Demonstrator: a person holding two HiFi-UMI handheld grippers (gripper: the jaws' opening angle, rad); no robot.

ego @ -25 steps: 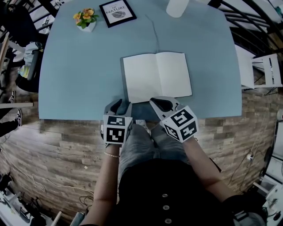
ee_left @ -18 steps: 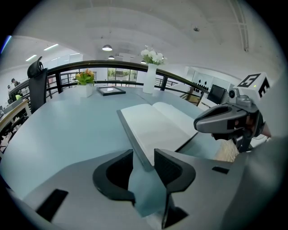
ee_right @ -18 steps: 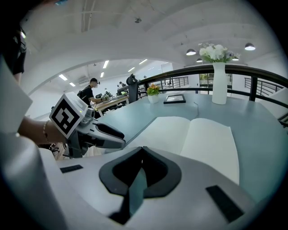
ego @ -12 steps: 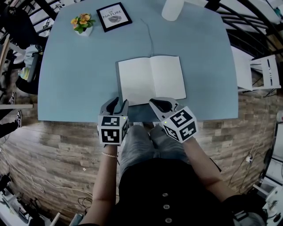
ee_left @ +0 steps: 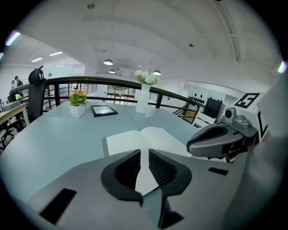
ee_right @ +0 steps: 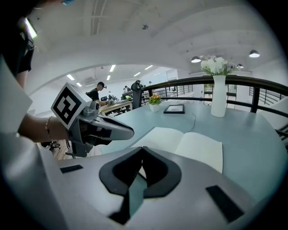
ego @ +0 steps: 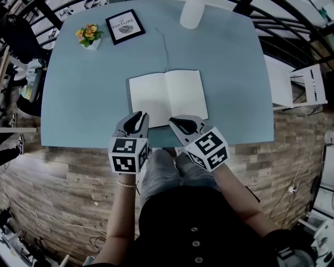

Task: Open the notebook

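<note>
The notebook (ego: 167, 97) lies open and flat on the blue table (ego: 78, 94), both white pages blank; it also shows in the left gripper view (ee_left: 144, 139) and the right gripper view (ee_right: 189, 146). My left gripper (ego: 136, 117) hovers just short of its near left corner, jaws closing to a narrow gap with nothing between them (ee_left: 144, 155). My right gripper (ego: 175, 121) hangs beside it at the notebook's near edge, fingertips together and empty (ee_right: 141, 150). Neither gripper touches the notebook.
At the table's far side stand a small pot of orange flowers (ego: 87, 35), a black-framed picture (ego: 125, 26) and a white vase (ego: 191, 13). A thin cable (ego: 164, 44) runs from the vase toward the notebook. A white chair (ego: 308, 86) stands to the right.
Both grippers have lifted and drawn back from the notebook's near edge. The left gripper's jaws have narrowed. The notebook stays open and flat.
</note>
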